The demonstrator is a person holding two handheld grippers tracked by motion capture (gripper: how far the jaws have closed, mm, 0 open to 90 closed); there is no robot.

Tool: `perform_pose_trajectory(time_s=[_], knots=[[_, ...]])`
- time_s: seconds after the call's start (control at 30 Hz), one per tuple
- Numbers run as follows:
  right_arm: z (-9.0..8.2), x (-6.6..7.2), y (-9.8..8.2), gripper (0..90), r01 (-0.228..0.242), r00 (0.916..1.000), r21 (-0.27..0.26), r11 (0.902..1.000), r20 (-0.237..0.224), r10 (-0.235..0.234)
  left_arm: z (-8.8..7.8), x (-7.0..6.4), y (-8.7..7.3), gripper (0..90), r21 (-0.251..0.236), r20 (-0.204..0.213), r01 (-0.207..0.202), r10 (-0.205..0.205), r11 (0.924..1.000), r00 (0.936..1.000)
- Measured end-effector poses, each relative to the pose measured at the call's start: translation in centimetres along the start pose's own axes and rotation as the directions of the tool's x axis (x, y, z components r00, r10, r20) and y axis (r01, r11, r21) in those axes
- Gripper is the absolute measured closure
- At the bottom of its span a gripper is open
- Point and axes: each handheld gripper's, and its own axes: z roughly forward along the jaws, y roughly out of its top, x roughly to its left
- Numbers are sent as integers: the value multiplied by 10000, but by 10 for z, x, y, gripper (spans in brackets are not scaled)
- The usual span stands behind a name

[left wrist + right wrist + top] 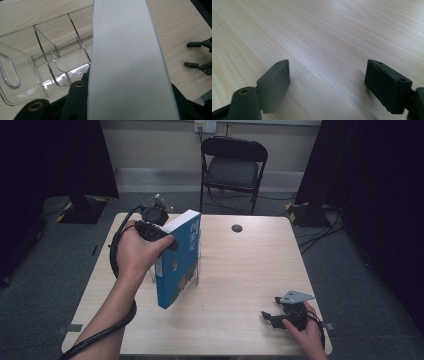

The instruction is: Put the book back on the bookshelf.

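A blue book (180, 260) with a white page edge (127, 62) stands tilted, upright on its lower end, at the table's left middle. My left gripper (167, 238) is shut on its upper part, one black jaw on each cover. Beside and beneath the book stands a clear acrylic book stand (57, 57) with several dividers, and its far edge (198, 270) shows by the book's right side. Whether the book touches the stand I cannot tell. My right gripper (271, 307) rests low at the table's front right, open, with bare wood between its jaws (327, 80). It also appears far off (197, 55).
The light wooden table (250, 270) has a small dark round cap (237, 228) near its far edge. A black folding chair (234, 162) stands behind the table. Cables lie on the grey carpet at the right, and dark curtains hang on both sides.
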Motion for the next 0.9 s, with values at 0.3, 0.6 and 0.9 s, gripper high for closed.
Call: perform_pose_trajectory(time_s=[0.3, 0.6, 0.9], knots=[[0, 0, 0, 195, 14, 10000, -7, 10000, 6, -14, 8, 1, 4, 626, -6, -222, 228, -228, 9997, 9995], [0, 0, 0, 195, 11, 10000, -6, 10000, 8, -11, 14, 3, 8, 626, -31, -371, 523, -524, 9986, 9979], [0, 0, 0, 195, 15, 10000, -7, 10000, 7, -15, 17, 5, 12, 626, -108, -498, 743, -747, 9972, 9960]])
